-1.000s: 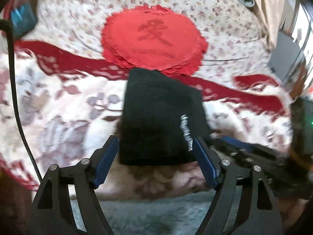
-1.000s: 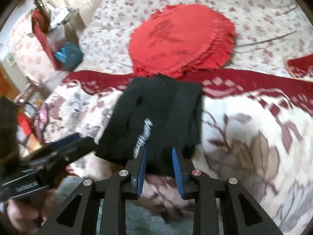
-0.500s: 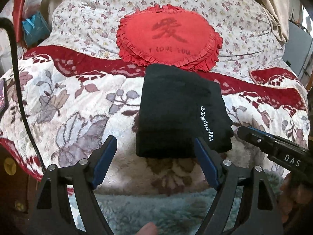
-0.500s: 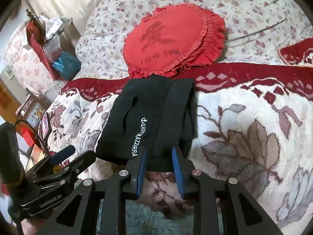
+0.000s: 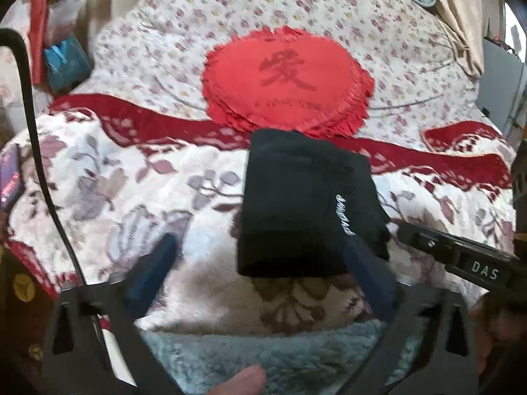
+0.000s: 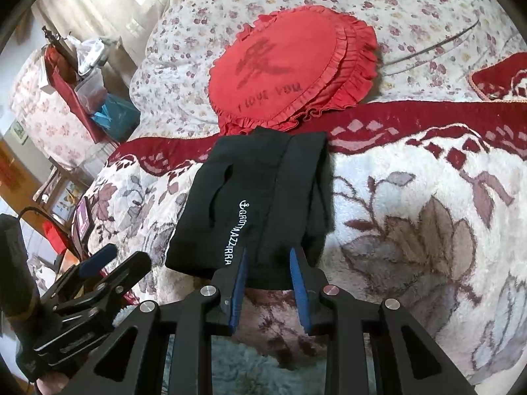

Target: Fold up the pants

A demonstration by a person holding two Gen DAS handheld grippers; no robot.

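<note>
I see the pants (image 6: pixel 260 207) folded into a compact black bundle on the flowered blanket (image 6: pixel 411 230), their far edge touching the red cushion (image 6: pixel 290 65). My left gripper (image 5: pixel 260 256) hangs just short of the bundle's near edge, its jaws opening wide, nothing pinched between them. My right gripper (image 6: pixel 268 260) has its blue fingers (image 6: pixel 239 279) narrowly apart over the near hem; whether they pinch the cloth I cannot tell.
</note>
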